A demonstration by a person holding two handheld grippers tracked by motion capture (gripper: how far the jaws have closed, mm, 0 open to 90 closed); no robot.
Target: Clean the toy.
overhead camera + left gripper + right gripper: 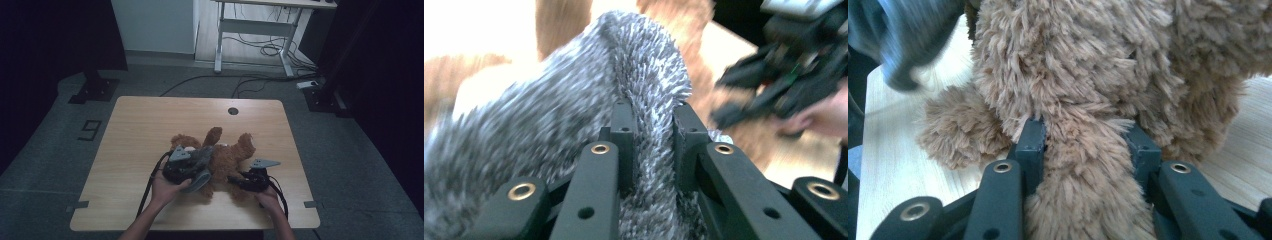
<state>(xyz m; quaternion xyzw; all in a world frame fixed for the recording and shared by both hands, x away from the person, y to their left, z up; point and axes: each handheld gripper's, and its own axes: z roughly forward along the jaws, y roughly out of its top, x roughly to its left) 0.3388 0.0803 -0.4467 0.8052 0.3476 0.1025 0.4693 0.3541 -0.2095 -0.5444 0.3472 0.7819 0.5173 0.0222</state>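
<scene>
- High view: a brown teddy bear is lying on its back on the wooden table, toward the near edge, with a grey fuzzy garment draped over its left side.
- The left gripper is pinching a fold of that grey fabric; its jaws are standing close together with the cloth squeezed between them.
- The right gripper is clamping one of the bear's limbs, the pads pressing into the fur on both sides.
- Judging by this, the step in hand is working the garment on or off the bear while the other hand is pinning the toy down.
- The next move is likely calling for a steady pull on the cloth along the body, with the right grip holding firm.
- The bear's raised limbs could be snagging the fabric.
- Beyond the table, a white desk frame and floor cables are lying well apart from the work.
</scene>
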